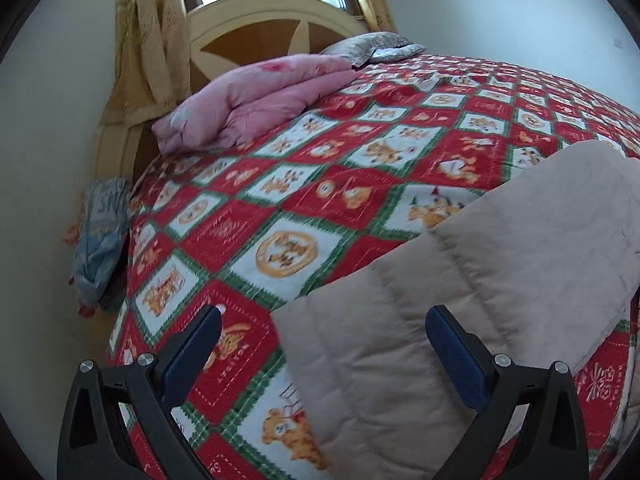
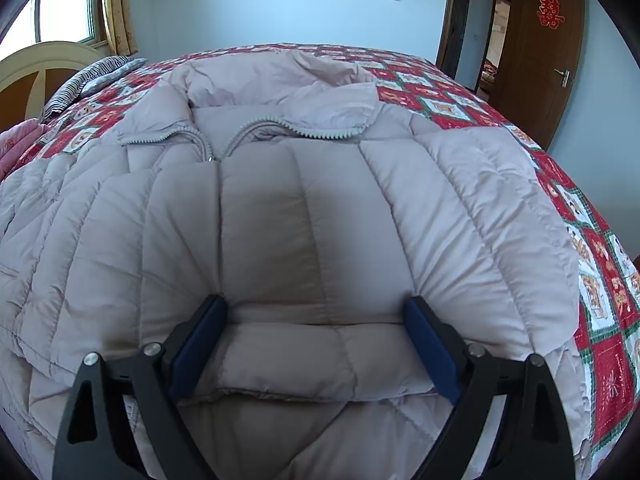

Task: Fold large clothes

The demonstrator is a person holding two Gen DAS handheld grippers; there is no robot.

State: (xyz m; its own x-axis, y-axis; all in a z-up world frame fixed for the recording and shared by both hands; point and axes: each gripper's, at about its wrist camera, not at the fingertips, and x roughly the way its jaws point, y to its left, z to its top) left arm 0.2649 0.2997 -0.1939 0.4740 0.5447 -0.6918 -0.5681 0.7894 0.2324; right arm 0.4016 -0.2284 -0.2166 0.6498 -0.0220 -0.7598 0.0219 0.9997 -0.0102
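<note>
A beige quilted puffer jacket point(image 2: 304, 208) lies front up on the bed, its zipper point(image 2: 208, 152) partly undone and its hood toward the far side. My right gripper point(image 2: 316, 306) stands wide open, its fingertips pushed into the padding. A puffy fold of the jacket lies between the blue pads point(image 2: 200, 344), not pinched. In the left wrist view a side part of the jacket point(image 1: 520, 272) reaches in from the right. My left gripper point(image 1: 324, 314) is open above the jacket's edge and the bedspread point(image 1: 304, 184), holding nothing.
The red, white and green checked bedspread point(image 2: 600, 264) covers the whole bed. A folded pink quilt point(image 1: 260, 96) and a grey pillow point(image 1: 372, 48) lie by the headboard point(image 1: 256, 28). A blue bag point(image 1: 100, 240) hangs beside the bed. A brown door point(image 2: 548, 60) stands at far right.
</note>
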